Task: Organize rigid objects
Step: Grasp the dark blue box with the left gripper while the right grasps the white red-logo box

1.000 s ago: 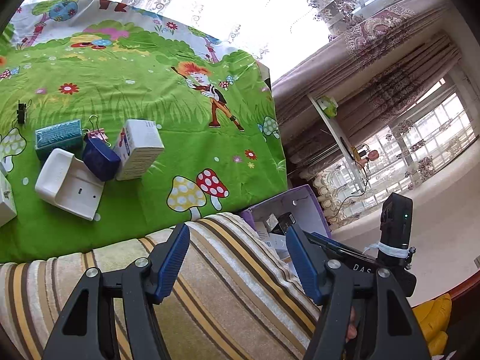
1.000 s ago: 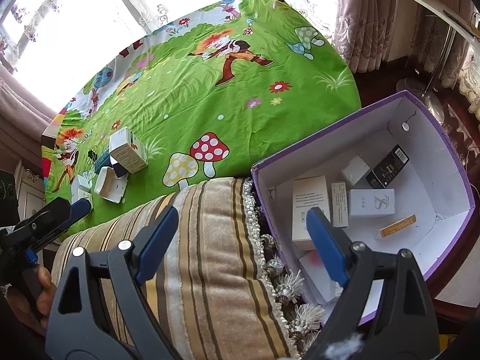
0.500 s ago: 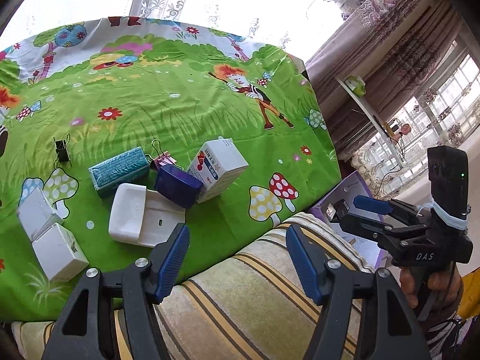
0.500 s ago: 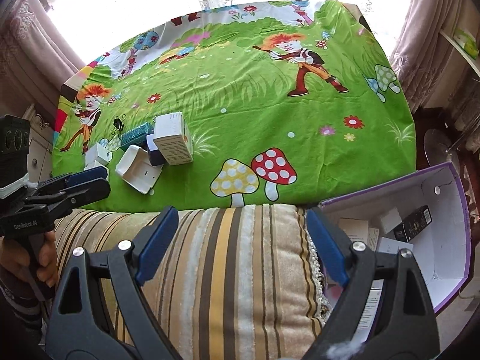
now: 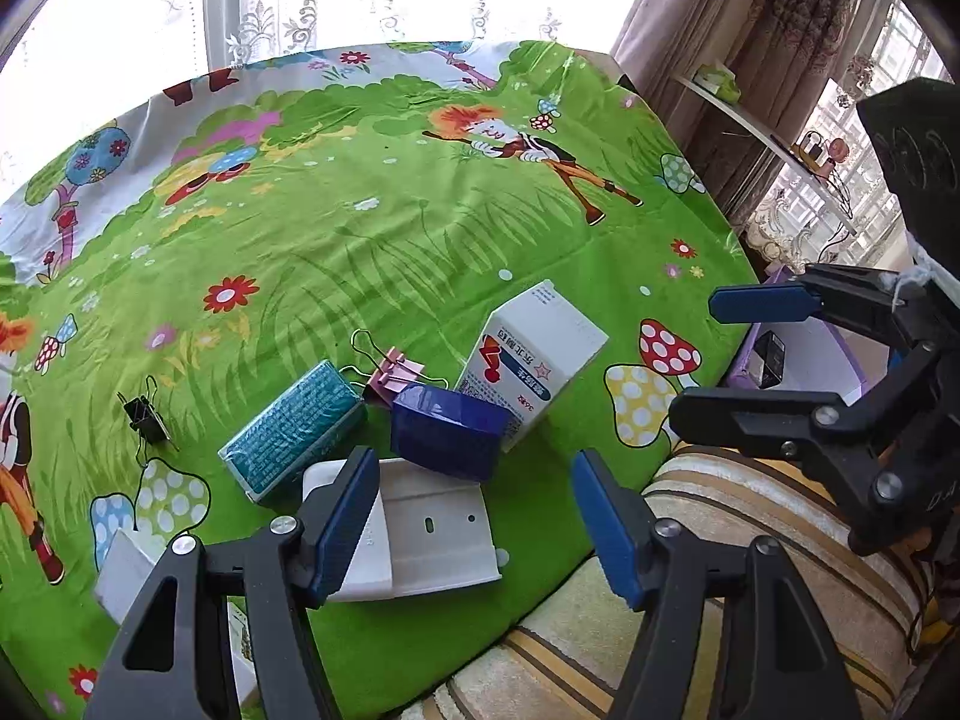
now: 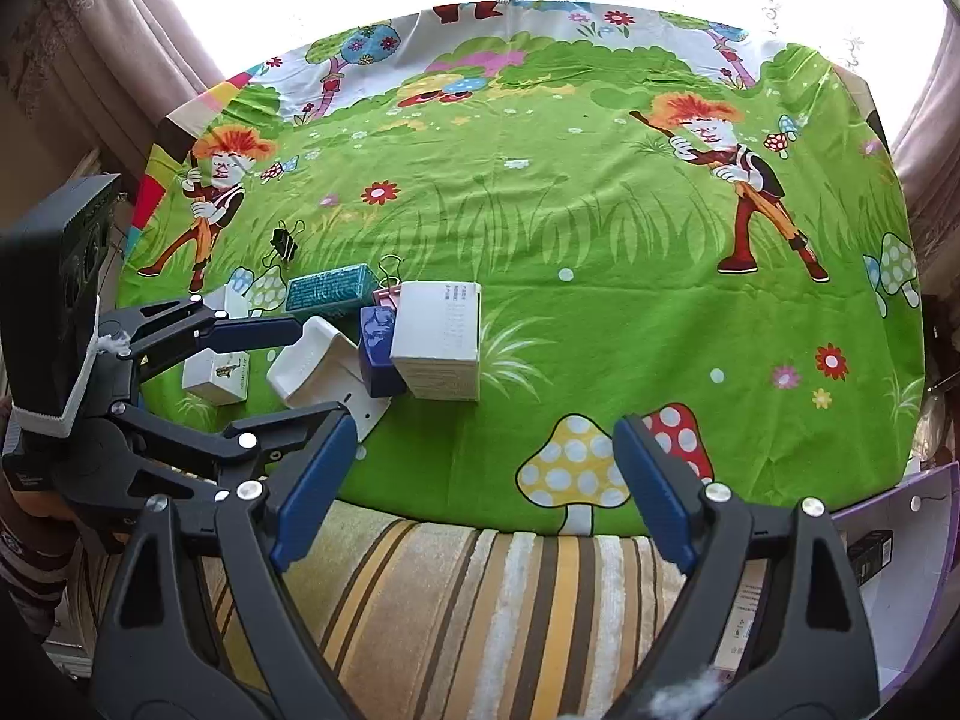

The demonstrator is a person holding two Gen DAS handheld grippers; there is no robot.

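A pile of rigid items lies on the green cartoon tablecloth (image 5: 360, 252). In it are a white carton (image 5: 531, 360) with red and blue print, a dark blue box (image 5: 447, 429), a teal box (image 5: 294, 435), a white plastic tray piece (image 5: 432, 540) and a pink binder clip (image 5: 393, 375). My left gripper (image 5: 474, 534) hangs open just above the white tray piece, with nothing between its fingers. My right gripper (image 6: 483, 492) is open and empty over the cloth's near edge, right of the white carton (image 6: 441, 339). The left gripper (image 6: 327, 372) shows at that view's left.
A striped cushion (image 6: 480, 600) lies along the near edge. A purple-rimmed white box (image 6: 870, 501) holding several small packages stands at the right. A black binder clip (image 5: 144, 414) and small white boxes (image 6: 216, 375) lie left of the pile. Curtains and bright windows surround the table.
Both grippers swung left, away from the purple box and across the cushion toward the pile. The left gripper came down closer to the white tray piece. Both stayed open and empty.
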